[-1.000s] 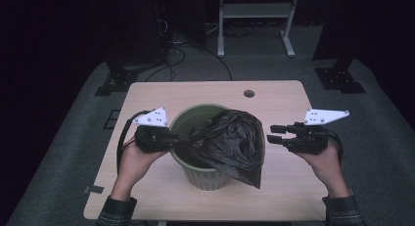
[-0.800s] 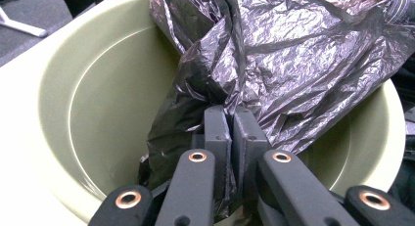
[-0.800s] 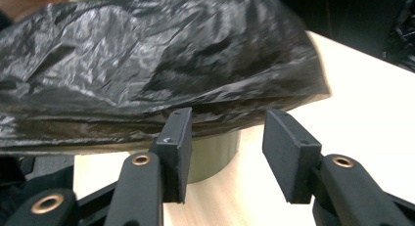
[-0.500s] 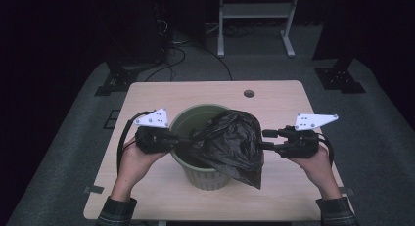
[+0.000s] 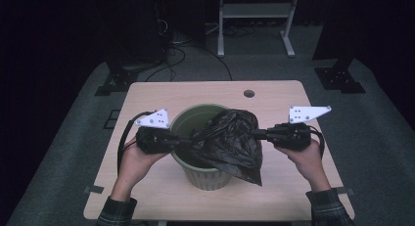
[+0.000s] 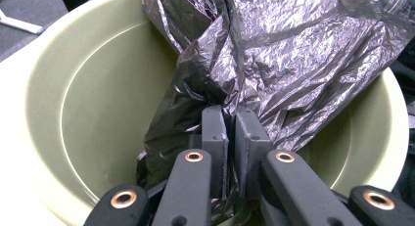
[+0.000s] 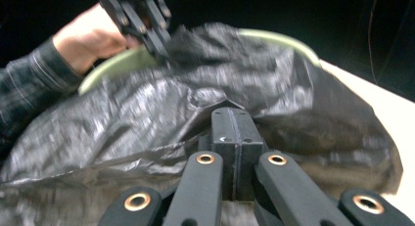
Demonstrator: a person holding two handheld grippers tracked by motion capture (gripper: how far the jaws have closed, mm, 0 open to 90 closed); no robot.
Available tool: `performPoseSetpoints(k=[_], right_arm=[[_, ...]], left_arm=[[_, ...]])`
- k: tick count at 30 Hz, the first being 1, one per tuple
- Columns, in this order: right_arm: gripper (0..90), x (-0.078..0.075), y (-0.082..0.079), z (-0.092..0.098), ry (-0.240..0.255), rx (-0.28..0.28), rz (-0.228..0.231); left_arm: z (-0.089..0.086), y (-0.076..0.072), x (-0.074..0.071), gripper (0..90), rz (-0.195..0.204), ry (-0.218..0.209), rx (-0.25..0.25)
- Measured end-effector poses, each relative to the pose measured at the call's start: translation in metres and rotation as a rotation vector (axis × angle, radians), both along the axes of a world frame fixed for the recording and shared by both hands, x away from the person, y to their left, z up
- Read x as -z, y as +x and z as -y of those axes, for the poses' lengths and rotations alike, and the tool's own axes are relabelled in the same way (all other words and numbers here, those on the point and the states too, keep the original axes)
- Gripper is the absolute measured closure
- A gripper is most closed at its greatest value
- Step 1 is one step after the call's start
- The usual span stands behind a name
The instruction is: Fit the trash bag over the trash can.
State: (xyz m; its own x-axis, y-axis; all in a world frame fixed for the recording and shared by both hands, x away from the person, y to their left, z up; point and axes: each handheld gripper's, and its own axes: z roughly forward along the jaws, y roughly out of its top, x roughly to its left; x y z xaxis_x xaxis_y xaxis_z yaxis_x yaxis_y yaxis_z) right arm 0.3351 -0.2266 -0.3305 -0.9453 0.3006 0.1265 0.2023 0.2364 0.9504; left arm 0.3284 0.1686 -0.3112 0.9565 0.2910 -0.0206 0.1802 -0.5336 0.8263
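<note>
Bag [image 5: 230, 143] pinched between both claws, over bin [image 5: 183, 123]

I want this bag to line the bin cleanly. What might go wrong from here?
The left hand-held gripper pinches only a bunched fold of the bag; thin film could tear or slip. The right hand-held gripper has just closed on the bag's edge; pulling apart may drag or tip the bin. Most of the bag hangs outside the rim.

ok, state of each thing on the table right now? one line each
left tool: shut on black bag, over the bin's opening
right tool: jaws just closed, shut on black bag at its right edge
black bag: crumpled, draped over the bin's right rim, not lining it
green bin: upright, left half open
</note>
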Motion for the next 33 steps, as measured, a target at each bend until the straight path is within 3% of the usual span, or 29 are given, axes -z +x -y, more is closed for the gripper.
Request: performPoseSetpoints(k=[3, 14, 15, 19, 20, 23, 25, 27, 28, 29, 33], right_arm=[[90.0, -0.005, 0.003, -0.006, 0.002, -0.009, 0.012], [90.0, -0.033, 0.028, -0.072, -0.037, -0.079, 0.029], [90.0, -0.037, 0.031, -0.083, -0.032, -0.089, 0.033], [90.0, -0.043, 0.033, -0.095, -0.016, -0.091, 0.038], [90.0, -0.043, 0.033, -0.095, -0.016, -0.091, 0.038], [75.2, -0.046, 0.028, -0.084, -0.021, -0.061, 0.054], [71.6, -0.046, 0.027, -0.077, -0.017, -0.052, 0.051], [59.5, -0.044, 0.021, -0.051, -0.010, -0.001, 0.042], [59.5, -0.044, 0.021, -0.051, -0.010, -0.001, 0.042], [56.1, -0.042, 0.016, -0.035, 0.002, 0.023, 0.027], [53.5, -0.039, 0.007, -0.017, 0.011, 0.035, 0.019]], left_arm=[[0.001, -0.001, 0.000, 84.2, -0.002, 0.001, 0.005], [0.002, -0.002, 0.000, 83.2, -0.008, 0.009, 0.019], [0.001, -0.002, 0.001, 83.1, -0.010, 0.002, 0.020], [0.000, -0.002, 0.002, 82.6, -0.013, 0.004, 0.012], [0.000, -0.002, 0.002, 82.6, -0.013, 0.004, 0.012], [-0.001, -0.002, 0.002, 82.6, -0.015, 0.008, 0.005], [-0.003, -0.001, 0.003, 82.8, -0.017, 0.013, -0.001], [-0.006, -0.001, 0.004, 83.4, -0.017, 0.010, -0.016], [-0.006, -0.001, 0.004, 83.4, -0.017, 0.010, -0.016], [-0.006, -0.001, 0.005, 83.4, -0.018, 0.006, -0.020], [-0.006, -0.001, 0.005, 83.5, -0.020, 0.005, -0.023]])
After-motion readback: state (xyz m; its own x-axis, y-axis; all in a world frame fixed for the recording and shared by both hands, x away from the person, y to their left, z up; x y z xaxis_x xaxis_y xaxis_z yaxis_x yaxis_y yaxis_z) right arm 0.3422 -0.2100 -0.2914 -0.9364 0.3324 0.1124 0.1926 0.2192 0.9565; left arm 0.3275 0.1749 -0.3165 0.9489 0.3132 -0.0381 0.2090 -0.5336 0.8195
